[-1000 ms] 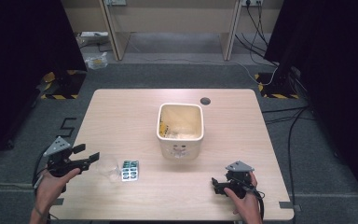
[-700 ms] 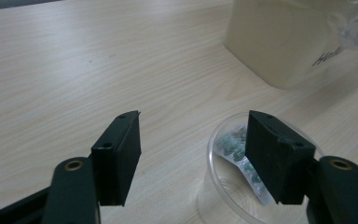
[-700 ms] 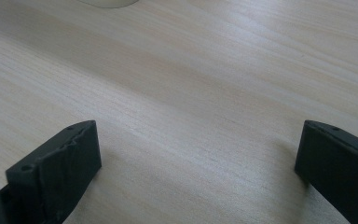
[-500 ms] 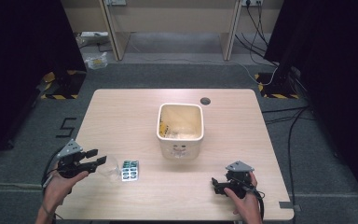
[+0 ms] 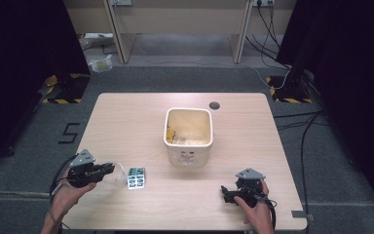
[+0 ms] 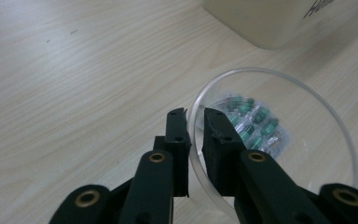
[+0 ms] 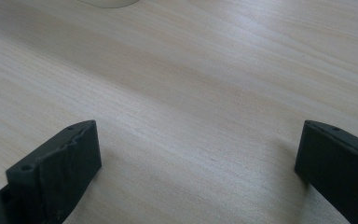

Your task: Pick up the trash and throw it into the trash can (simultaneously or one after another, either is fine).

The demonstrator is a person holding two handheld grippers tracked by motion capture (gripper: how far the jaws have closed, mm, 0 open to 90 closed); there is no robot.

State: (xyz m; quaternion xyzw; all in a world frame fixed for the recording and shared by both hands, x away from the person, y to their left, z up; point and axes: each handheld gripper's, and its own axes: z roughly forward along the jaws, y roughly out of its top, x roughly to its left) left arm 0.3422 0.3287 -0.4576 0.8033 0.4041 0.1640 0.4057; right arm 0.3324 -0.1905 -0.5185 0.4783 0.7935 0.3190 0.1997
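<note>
At the table's near left, the left gripper (image 6: 195, 122) has its black jaws pinched on the rim of a clear round plastic cup (image 6: 279, 140), which lies tipped with its mouth toward the gripper's camera and its axis running rightward toward a silver blister pack of green capsules (image 5: 136, 178) just beside it. Mid-table stands a cream square plastic tub (image 5: 188, 135). At the near right, the right gripper (image 7: 196, 154) hovers with jaws wide apart over the pale wooden table (image 5: 126, 122). Grey carpet surrounds.
</note>
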